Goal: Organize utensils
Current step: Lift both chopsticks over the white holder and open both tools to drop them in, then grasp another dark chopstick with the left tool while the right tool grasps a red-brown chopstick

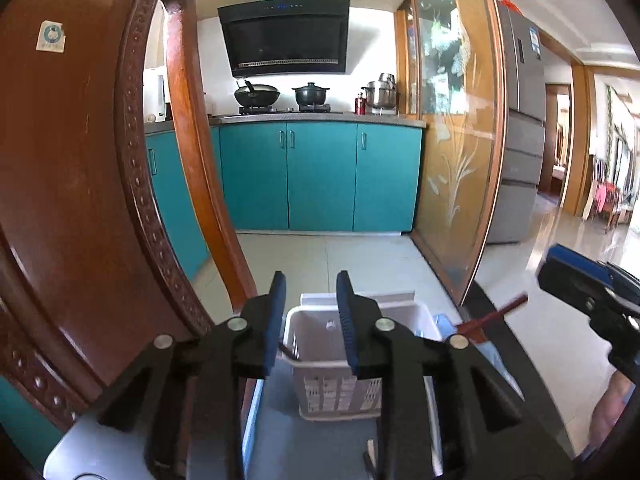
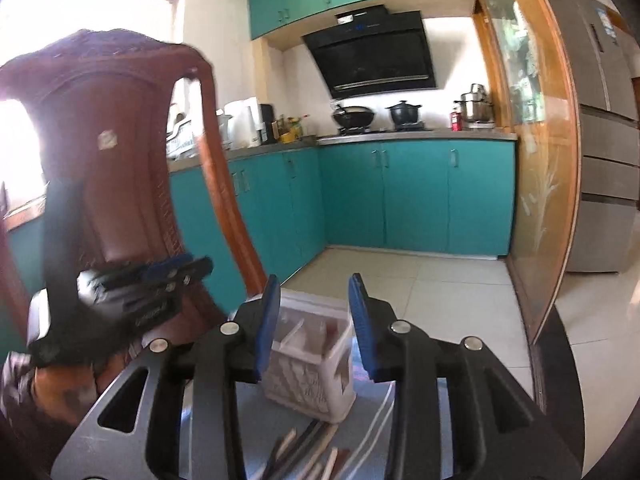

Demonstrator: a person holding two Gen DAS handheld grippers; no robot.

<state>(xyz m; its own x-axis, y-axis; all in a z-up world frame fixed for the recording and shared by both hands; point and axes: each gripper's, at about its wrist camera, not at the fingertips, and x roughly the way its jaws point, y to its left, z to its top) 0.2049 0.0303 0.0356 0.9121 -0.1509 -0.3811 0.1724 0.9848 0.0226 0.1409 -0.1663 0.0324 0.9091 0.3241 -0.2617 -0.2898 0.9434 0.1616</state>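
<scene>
Both grippers empty, fingers apart: left gripper and right gripper are aimed at the white slotted plastic caddy at lower centre, set upright, presumably as the drop target. Loose chopsticks, slim and rigid, are seen at the bottom edge, laid flat for pickup.

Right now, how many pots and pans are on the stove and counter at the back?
3: a black wok on the left burner, a dark lidded pot on the right burner, and a steel stockpot on the counter to their right. Others may be hidden.
</scene>
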